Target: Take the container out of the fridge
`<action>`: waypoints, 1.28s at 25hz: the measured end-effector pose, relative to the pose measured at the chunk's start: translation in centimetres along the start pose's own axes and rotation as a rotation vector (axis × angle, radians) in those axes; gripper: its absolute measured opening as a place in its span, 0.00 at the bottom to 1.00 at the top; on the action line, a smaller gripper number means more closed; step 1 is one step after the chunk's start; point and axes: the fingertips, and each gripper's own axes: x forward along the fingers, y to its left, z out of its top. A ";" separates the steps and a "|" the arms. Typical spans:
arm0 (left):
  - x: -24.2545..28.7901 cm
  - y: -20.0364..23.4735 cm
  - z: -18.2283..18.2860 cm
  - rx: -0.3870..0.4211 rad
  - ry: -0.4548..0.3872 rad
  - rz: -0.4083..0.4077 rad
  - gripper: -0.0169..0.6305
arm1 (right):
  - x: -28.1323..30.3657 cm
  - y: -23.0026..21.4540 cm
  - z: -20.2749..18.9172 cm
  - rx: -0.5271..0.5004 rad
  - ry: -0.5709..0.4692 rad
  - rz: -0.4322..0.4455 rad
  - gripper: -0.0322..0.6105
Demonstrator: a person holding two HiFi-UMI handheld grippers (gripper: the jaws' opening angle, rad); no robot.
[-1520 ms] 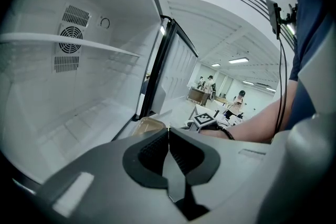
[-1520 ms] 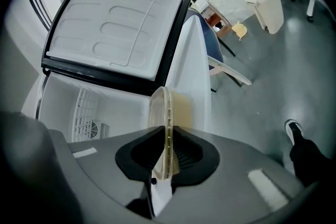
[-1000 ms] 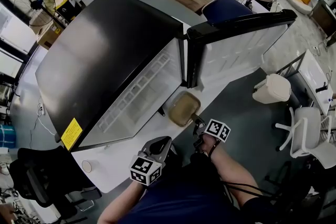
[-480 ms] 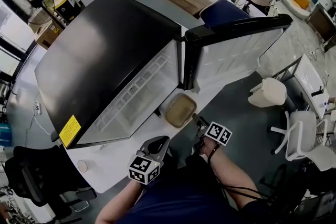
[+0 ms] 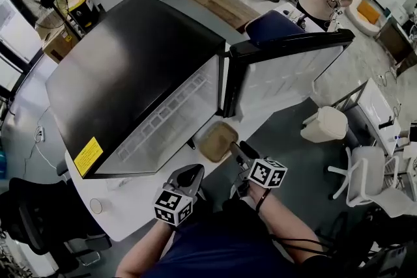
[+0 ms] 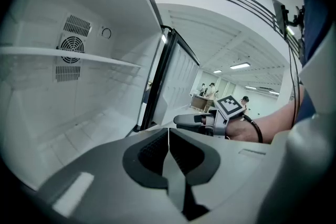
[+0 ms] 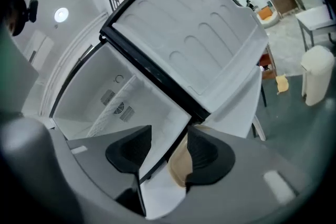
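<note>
A: Container (image 5: 217,141) where?
B: Flat on bench (image 5: 124,202), before open fridge (image 5: 130,62).
A: Jaws?
B: Right gripper (image 7: 169,132) just opened wide, clear of container. Left gripper (image 6: 168,131) closed, empty.

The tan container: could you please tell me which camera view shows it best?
The head view: the tan container shows nearly whole from above, on the white table. The right gripper view shows only part of the tan container beside one jaw of the just-opened right hand-held gripper. The left gripper view does not show it.
</note>
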 end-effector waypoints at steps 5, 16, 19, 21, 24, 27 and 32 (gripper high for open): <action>-0.4 0.4 2.0 0.013 -0.047 0.013 0.03 | -1.2 3.9 2.2 -0.140 -0.037 0.042 0.39; -2.8 0.7 10.8 0.112 -0.241 0.072 0.03 | -3.9 12.0 7.0 -0.484 -0.116 0.033 0.34; -3.0 -0.1 12.7 0.145 -0.280 0.062 0.03 | -4.8 13.7 7.8 -0.539 -0.148 0.048 0.32; -3.1 -0.5 13.8 0.157 -0.303 0.049 0.03 | -5.5 14.8 8.5 -0.579 -0.185 0.059 0.31; -3.1 -1.0 15.7 0.176 -0.338 0.036 0.03 | -6.7 16.5 9.5 -0.632 -0.248 0.075 0.31; -3.6 -1.6 17.5 0.187 -0.380 0.025 0.03 | -7.6 18.2 10.1 -0.676 -0.284 0.097 0.28; -4.1 -2.6 19.8 0.187 -0.430 0.005 0.03 | -8.5 20.2 10.5 -0.714 -0.284 0.108 0.26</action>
